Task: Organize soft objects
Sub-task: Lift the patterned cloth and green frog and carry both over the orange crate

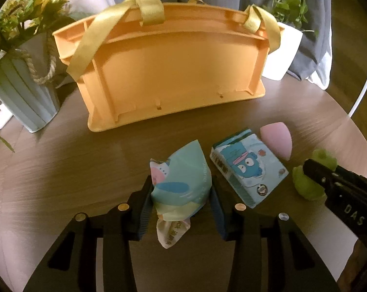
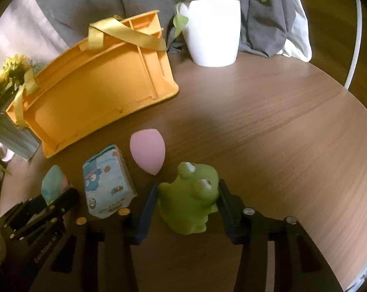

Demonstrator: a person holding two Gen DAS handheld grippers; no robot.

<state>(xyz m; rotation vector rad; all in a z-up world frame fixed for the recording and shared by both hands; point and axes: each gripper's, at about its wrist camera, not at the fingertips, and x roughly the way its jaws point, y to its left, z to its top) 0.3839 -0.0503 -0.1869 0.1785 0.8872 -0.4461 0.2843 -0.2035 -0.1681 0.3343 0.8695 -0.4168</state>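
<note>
Left wrist view: teal tissue pack point(image 1: 181, 185) squeezed between pads of left tool point(image 1: 181, 202), buckled and creased at the grip, crumpled lower end hanging toward the camera. Stood on the wooden surface point(image 1: 61, 170), in front of the orange basket point(image 1: 173, 73). Just right of the pack, blue cartoon tissue pack point(image 1: 249, 168) lying flat, untouched. Beyond that one, pink sponge point(image 1: 277, 140), egg-shaped, tip pointing near side. Further right of the teal pack, green frog toy point(image 1: 307, 182) partly hidden behind a finger of the other tool.

Right wrist view: same frog point(image 2: 190, 194) upright, eyes facing away from the camera, clamped by right tool point(image 2: 188, 199), pads pressed against both flanks. Pink sponge just left of and beyond the frog, apart from it. Cartoon pack left of the sponge. Teal pack further left still, half covered by the left tool's body.

Basket behind all four soft things, tipped with its ribbed outer face shown, yellow ribbon handles point(image 1: 95, 36) draped over the rim. Left of the basket, ribbed grey pot of sunflowers point(image 1: 22, 92) with rope trim. Right of the basket, white pot point(image 2: 212, 31) with a leafy plant. Grey cloth point(image 2: 98, 0) behind.
</note>
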